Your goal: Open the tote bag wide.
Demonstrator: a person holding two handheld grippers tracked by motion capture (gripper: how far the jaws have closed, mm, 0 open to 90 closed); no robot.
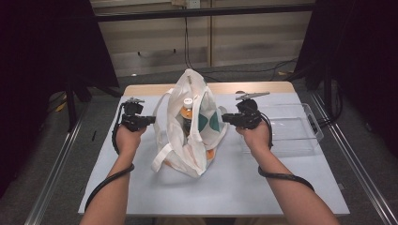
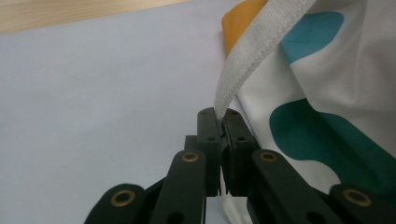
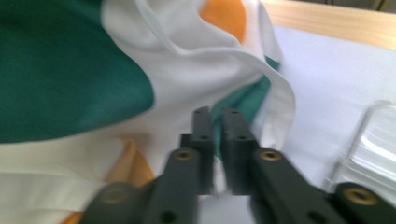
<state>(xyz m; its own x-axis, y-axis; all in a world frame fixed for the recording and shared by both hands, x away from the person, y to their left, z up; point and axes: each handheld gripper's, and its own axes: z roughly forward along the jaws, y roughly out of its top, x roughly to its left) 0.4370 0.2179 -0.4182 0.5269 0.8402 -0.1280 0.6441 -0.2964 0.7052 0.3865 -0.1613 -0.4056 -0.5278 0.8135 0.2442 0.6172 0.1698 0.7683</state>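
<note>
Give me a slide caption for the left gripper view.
Left gripper shut on the bag's white strap, beside the patterned bag.

This looks like a lab or recording studio rather than a home: black curtains (image 1: 42,70) hang on both sides, a metal frame bar (image 1: 202,11) runs overhead, cables (image 1: 263,71) trail across grey carpet, and the surface (image 1: 234,183) is covered in plain white.

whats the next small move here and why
Probably draw the right gripper back from the bag: its jaws stand slightly parted with no cloth pinched, while the left gripper is shut on the strap. The bottle shows inside the opened bag.
</note>
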